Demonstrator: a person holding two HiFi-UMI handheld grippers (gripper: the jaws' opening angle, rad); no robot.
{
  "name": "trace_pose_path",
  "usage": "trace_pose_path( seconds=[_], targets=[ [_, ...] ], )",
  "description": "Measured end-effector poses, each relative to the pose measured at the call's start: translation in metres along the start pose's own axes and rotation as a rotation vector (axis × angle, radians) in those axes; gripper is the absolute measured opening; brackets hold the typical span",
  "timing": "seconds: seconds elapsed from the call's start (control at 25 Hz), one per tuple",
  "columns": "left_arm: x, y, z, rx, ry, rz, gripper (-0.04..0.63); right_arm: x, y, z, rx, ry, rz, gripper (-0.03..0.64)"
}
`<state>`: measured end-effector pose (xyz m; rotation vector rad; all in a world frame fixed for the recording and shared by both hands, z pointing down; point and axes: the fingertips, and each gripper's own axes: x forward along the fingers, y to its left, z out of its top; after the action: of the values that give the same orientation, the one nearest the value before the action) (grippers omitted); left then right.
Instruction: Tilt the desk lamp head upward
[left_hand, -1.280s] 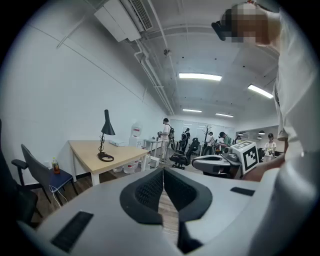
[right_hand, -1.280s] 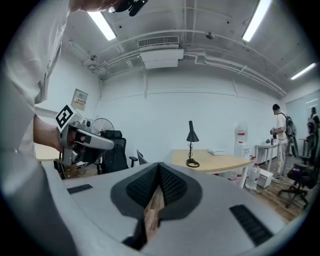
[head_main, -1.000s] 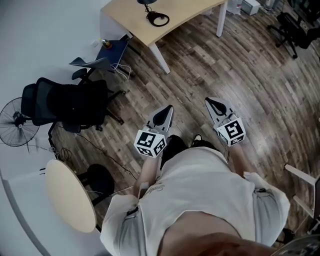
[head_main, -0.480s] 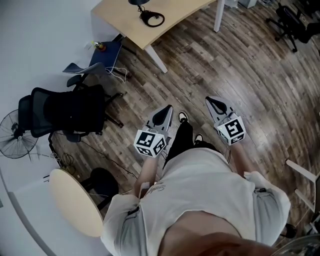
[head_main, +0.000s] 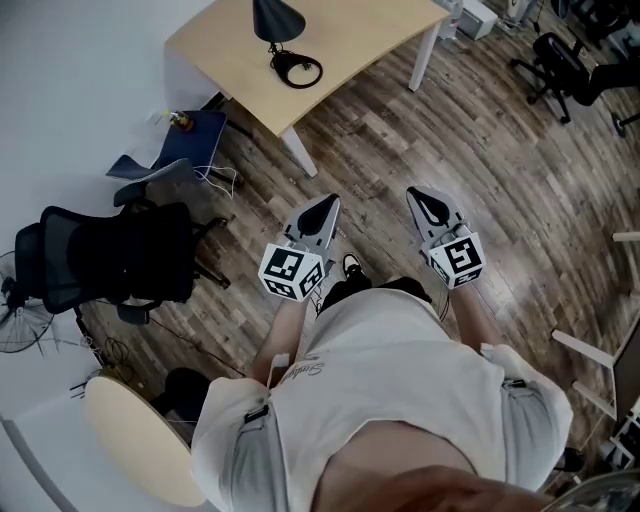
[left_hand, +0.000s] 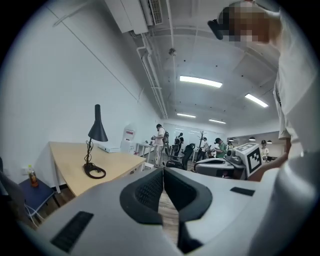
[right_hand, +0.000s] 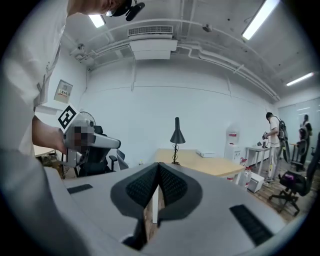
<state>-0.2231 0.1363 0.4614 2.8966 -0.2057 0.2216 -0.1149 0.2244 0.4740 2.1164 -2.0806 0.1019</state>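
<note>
A black desk lamp (head_main: 278, 20) with a cone head pointing down stands on a light wooden desk (head_main: 350, 30) at the top of the head view, its cord coiled at the base (head_main: 295, 70). The lamp (left_hand: 97, 131) shows left of centre in the left gripper view, and the lamp (right_hand: 176, 136) stands ahead in the right gripper view. My left gripper (head_main: 322, 213) and right gripper (head_main: 428, 205) are both shut and empty, held at waist height well short of the desk, over the wooden floor.
A black office chair (head_main: 110, 255) and a blue chair (head_main: 185, 140) stand left of my path. A round pale table (head_main: 135, 440) is at lower left. More chairs (head_main: 560, 60) stand at upper right. People work at the room's far end (left_hand: 160, 142).
I have walked toward the desk: lamp and desk have slid further into the head view. Both grippers stay shut in front of me.
</note>
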Motion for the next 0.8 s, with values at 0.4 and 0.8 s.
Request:
trace_pose_path(
  seconds=[0.4,0.8],
  targets=[
    [0.036,0.058,0.012,0.014,-0.003,-0.035,0.015,0.063,-0.019,0.021,0.056,-0.035,-0.059,-0.005],
    [0.094,0.084,0.014,0.002,0.027,0.005,0.015,0.1,-0.074,0.004,0.058,-0.011,-0.017,-0.005]
  ],
)
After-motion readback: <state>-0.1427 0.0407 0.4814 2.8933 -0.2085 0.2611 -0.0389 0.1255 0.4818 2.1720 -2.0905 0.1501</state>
